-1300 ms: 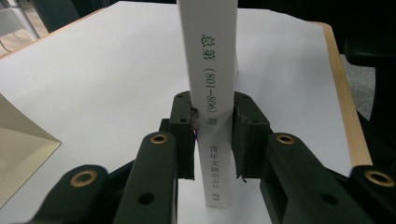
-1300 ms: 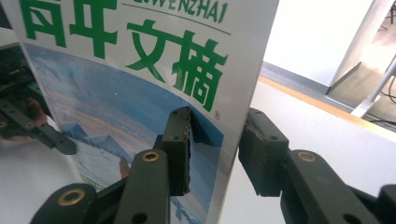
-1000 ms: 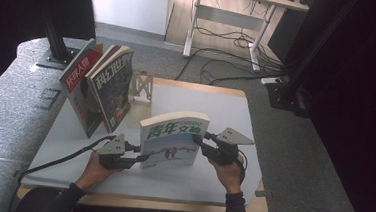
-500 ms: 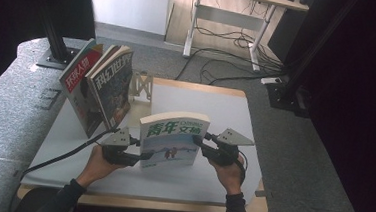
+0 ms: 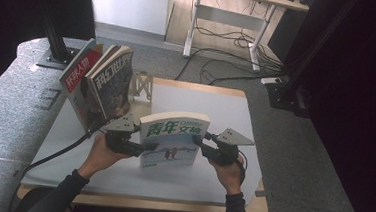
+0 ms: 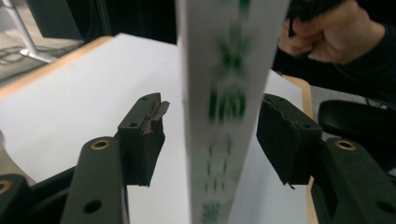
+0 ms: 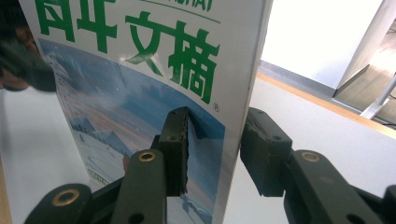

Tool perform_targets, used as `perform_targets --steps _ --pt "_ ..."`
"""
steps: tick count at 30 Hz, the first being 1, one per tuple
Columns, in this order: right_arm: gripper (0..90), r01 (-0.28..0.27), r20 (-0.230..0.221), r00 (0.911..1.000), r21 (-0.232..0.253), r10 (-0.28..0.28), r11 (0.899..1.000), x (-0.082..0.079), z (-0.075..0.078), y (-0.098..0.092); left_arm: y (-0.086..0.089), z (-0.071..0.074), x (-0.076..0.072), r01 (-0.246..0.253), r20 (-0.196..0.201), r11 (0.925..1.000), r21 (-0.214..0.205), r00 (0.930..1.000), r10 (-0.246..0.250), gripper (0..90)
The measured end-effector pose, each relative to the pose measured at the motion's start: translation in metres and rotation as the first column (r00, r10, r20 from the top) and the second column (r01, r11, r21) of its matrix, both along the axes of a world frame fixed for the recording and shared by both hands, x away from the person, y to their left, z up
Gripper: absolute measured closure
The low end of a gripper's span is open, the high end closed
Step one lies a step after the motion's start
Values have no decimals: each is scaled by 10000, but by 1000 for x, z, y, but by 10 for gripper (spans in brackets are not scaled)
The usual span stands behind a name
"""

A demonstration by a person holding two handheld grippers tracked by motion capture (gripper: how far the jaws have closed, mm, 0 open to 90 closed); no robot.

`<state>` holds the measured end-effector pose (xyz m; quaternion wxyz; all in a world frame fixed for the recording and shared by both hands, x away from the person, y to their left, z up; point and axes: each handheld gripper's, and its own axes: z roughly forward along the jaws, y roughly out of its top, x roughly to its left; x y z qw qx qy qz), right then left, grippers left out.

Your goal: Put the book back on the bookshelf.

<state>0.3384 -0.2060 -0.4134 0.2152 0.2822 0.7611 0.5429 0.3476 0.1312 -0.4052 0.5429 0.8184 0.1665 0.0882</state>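
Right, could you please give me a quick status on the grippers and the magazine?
Left gripper just opened, pads clear of the magazine. Right gripper clamps its edge, holding it upright. Two leaning magazines behind, apart.

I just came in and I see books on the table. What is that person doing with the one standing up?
A person is holding a white magazine with green letters and a snowy blue picture upright on the white table, using two black grippers. The right gripper pinches one edge of it. The left gripper has just been opening: the magazine's edge is between its pads, but they do not touch it. Two more magazines lean upright at the back left beside a pale metal stand.
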Motion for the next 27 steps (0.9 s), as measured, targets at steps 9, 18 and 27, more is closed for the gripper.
perform_targets --steps 9,18,27 --pt "601 2 -56 10000 9 -2 10000 2 0 0 -5 26 6 153 -90 9998 150 9998 -152 436" --pt "597 16 -96 10000 -38 -16 10000 3 1 1 -8 40 10 24 -178 9991 420 9998 -17 460" --pt "590 21 -165 9999 -12 -21 10000 5 1 2 -7 44 11 -88 -225 9986 520 9997 99 709"
